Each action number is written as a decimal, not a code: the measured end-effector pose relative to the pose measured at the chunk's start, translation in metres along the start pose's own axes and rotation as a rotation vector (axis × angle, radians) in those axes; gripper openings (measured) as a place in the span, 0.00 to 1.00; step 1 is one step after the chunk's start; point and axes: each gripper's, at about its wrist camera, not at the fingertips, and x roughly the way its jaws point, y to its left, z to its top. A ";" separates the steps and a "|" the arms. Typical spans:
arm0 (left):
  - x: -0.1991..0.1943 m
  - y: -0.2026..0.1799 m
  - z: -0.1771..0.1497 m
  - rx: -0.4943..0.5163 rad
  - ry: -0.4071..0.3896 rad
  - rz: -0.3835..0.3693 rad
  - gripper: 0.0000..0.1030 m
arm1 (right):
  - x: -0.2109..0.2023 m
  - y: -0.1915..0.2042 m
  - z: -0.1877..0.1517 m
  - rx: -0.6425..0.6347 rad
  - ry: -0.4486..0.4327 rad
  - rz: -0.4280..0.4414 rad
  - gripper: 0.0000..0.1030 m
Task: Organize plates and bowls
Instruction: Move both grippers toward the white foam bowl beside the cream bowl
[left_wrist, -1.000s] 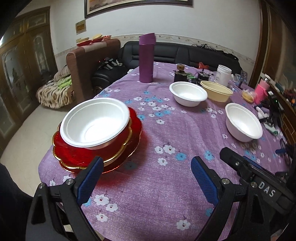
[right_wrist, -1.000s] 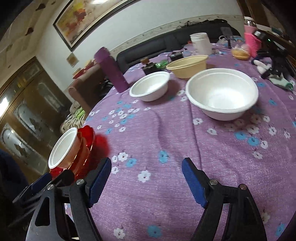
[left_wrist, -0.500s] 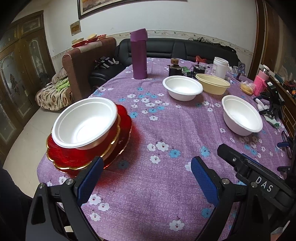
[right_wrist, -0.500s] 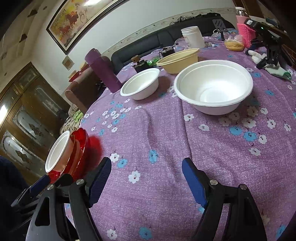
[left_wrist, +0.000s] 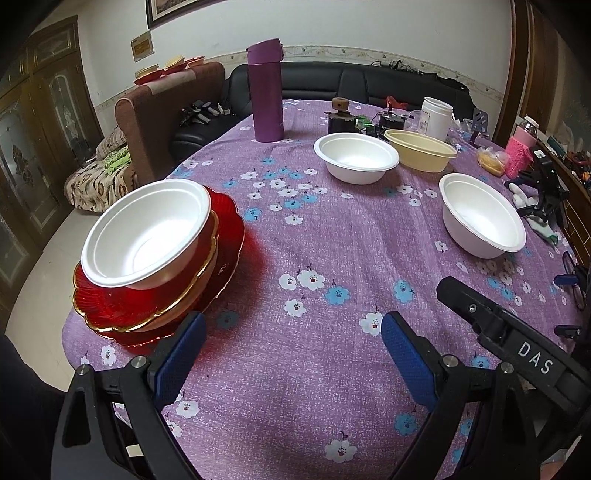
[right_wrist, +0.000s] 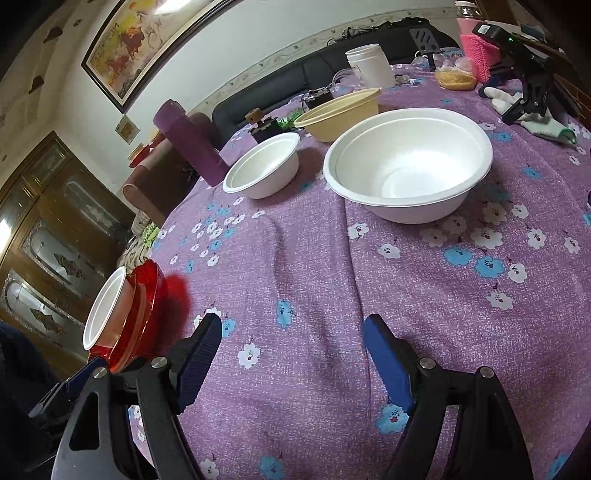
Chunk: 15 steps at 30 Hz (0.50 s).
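A white bowl (left_wrist: 147, 230) sits on a stack of red gold-rimmed plates (left_wrist: 225, 254) at the table's left edge; the stack also shows in the right wrist view (right_wrist: 147, 295). Three more bowls stand apart: a white bowl (left_wrist: 480, 221) at right, a white bowl (left_wrist: 356, 157) farther back, and a yellow bowl (left_wrist: 419, 149) behind it. In the right wrist view the near white bowl (right_wrist: 410, 164) is straight ahead. My left gripper (left_wrist: 291, 354) is open and empty above the cloth. My right gripper (right_wrist: 291, 354) is open and empty, short of the near white bowl.
A purple flask (left_wrist: 265, 90) stands at the back of the purple flowered tablecloth (left_wrist: 332, 240). A white jar (left_wrist: 436, 116), small dark items (left_wrist: 341, 118), a pink object (left_wrist: 521, 153) and a black stand (left_wrist: 546, 192) crowd the far right. A sofa (left_wrist: 332, 83) lies behind.
The left gripper has drawn back and risen, so the red plates look farther. The right gripper has moved closer to the near white bowl. Both stay open.
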 end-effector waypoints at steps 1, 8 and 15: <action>0.000 0.000 0.000 0.000 0.001 0.000 0.92 | 0.001 0.000 0.000 0.002 0.002 -0.001 0.81; 0.003 0.002 -0.003 -0.010 0.011 -0.010 0.92 | 0.002 0.002 -0.001 -0.004 0.008 -0.012 0.81; 0.003 0.006 -0.007 -0.020 0.019 -0.021 0.92 | 0.002 0.007 -0.005 -0.016 0.014 -0.029 0.81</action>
